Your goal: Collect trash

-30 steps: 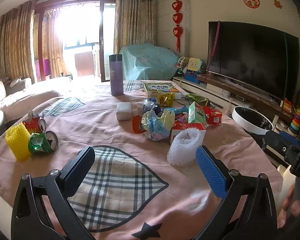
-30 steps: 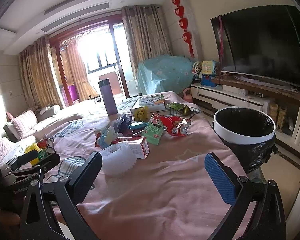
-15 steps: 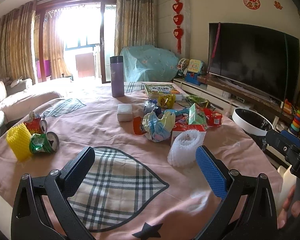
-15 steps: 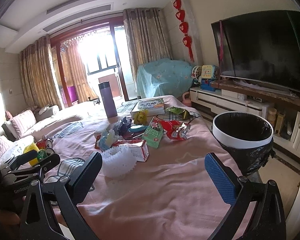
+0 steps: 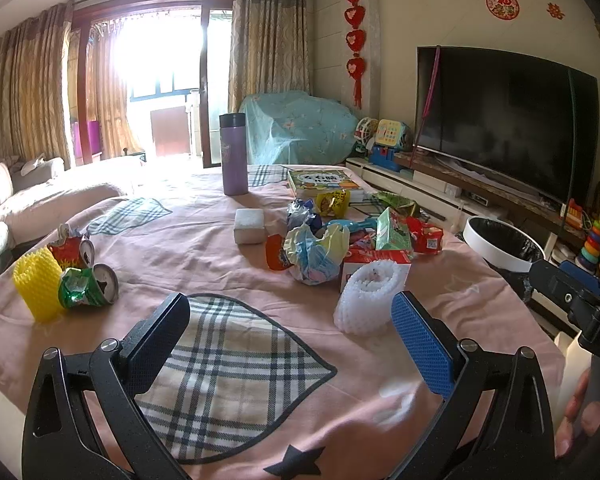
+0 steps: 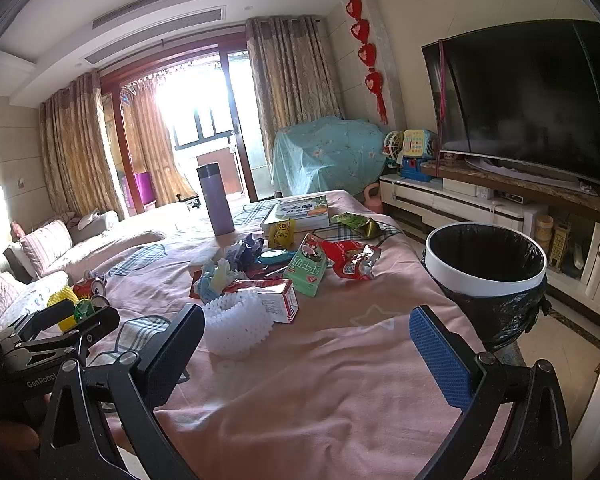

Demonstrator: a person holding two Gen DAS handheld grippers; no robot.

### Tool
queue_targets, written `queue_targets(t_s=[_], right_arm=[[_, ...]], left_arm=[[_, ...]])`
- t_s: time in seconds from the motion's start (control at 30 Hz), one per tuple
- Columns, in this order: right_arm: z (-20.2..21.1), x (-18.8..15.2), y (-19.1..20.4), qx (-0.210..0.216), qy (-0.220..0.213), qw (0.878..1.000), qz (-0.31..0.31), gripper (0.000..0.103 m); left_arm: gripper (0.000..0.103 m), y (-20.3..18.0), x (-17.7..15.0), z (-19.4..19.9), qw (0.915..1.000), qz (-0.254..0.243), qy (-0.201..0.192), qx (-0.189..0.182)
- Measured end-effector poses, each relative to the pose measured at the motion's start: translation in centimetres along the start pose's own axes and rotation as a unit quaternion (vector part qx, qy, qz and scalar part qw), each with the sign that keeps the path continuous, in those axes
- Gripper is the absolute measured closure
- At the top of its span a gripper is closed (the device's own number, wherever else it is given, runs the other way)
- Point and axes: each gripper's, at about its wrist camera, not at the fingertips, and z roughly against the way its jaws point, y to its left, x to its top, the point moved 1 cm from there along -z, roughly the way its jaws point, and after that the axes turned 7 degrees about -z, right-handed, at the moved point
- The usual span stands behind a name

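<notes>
Trash lies on the pink tablecloth [image 5: 188, 248]: a white foam net [image 5: 366, 300], also in the right wrist view [image 6: 236, 322], crumpled wrappers [image 5: 314, 250], a green carton [image 6: 306, 270], a red wrapper [image 6: 350, 260], a yellow foam net [image 5: 38, 284] and crushed cans [image 5: 88, 284]. A white bin with a black liner [image 6: 486, 266] stands at the table's right edge. My left gripper [image 5: 290, 326] is open and empty, just short of the white net. My right gripper [image 6: 304, 338] is open and empty, above the cloth near the bin.
A purple flask [image 5: 234, 154], a white cube [image 5: 250, 226] and a book [image 5: 320, 180] stand farther back. A TV [image 6: 528, 100] on a low cabinet lines the right wall. A sofa [image 5: 4, 208] is on the left.
Both grippers have tilted or lifted slightly, so the scene sits a little lower in each view. Nothing on the table has moved.
</notes>
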Motion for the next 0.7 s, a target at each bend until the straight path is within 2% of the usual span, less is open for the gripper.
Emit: queue_targets(t_s=[0.43,0.7], right_arm=[[-0.1,-0.1,0.2,0.007,0.003,1.0,-0.001,0.0],[-0.9,-0.5,1.1,0.027,0.022,0.999,0.007,0.0]], left_arm=[[0.0,0.0,-0.1,-0.1,1.0,0.001,0.002,-0.001],[0.0,1.4,-0.4,-1.5,0.9996,0.014,0.023,-0.002]])
